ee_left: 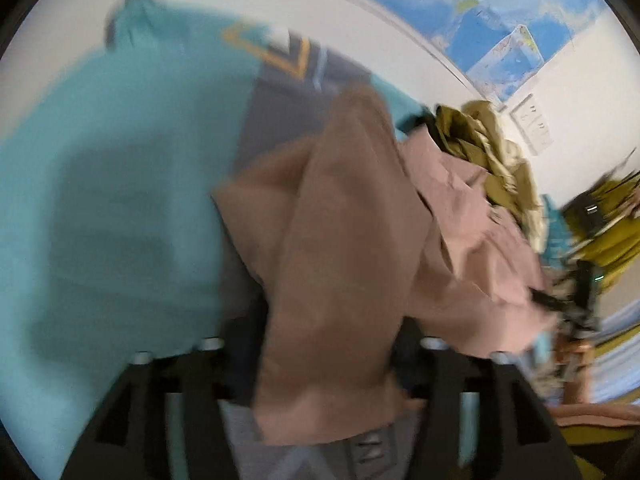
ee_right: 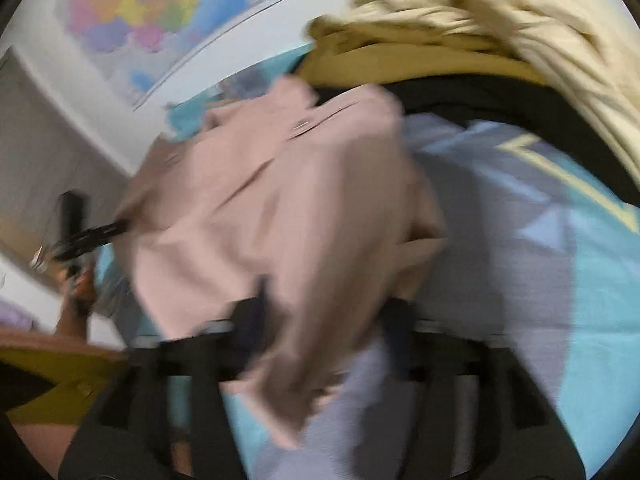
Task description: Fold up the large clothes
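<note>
A large dusty-pink garment (ee_left: 352, 248) hangs stretched between my two grippers above a teal bedsheet (ee_left: 112, 184). My left gripper (ee_left: 328, 344) is shut on one end of the pink garment, its cloth bunched between the fingers. My right gripper (ee_right: 320, 320) is shut on the other end of the same pink garment (ee_right: 272, 200). The right gripper also shows at the far right of the left wrist view (ee_left: 576, 304). The left gripper shows at the left of the right wrist view (ee_right: 84, 236). Both views are blurred by motion.
An olive and cream pile of clothes (ee_left: 488, 148) lies beyond the pink garment, also seen in the right wrist view (ee_right: 480, 24). The sheet has a grey panel with a yellow stripe (ee_right: 560, 176). A map poster (ee_left: 480, 8) hangs on the white wall.
</note>
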`<action>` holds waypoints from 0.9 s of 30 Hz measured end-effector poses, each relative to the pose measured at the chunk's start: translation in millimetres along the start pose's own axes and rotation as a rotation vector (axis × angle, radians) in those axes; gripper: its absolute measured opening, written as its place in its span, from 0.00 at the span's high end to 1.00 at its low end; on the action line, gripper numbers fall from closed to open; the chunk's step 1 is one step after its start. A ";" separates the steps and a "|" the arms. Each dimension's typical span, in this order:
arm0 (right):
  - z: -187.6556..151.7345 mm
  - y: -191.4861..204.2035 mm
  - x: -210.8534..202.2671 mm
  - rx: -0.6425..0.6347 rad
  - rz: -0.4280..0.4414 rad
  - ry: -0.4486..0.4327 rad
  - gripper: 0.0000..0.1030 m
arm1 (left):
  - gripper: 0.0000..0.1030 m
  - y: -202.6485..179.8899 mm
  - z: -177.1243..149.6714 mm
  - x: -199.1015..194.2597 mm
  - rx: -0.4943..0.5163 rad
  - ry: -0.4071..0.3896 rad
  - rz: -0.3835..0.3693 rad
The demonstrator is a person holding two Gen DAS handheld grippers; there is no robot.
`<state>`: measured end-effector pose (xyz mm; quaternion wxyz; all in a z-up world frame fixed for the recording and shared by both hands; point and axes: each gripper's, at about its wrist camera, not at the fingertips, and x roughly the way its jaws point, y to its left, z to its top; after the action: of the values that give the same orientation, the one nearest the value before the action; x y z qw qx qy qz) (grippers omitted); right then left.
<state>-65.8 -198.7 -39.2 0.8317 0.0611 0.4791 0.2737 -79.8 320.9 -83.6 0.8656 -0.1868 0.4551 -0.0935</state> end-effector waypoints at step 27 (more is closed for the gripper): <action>99.1 61.9 10.2 -0.250 -0.153 -0.331 0.93 | 0.95 -51.1 89.1 3.0 0.160 -0.178 0.028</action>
<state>-4.1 -125.4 28.4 0.9184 -0.0352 0.3017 0.2533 -4.3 294.4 -19.0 0.9160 -0.1184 0.3699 -0.1005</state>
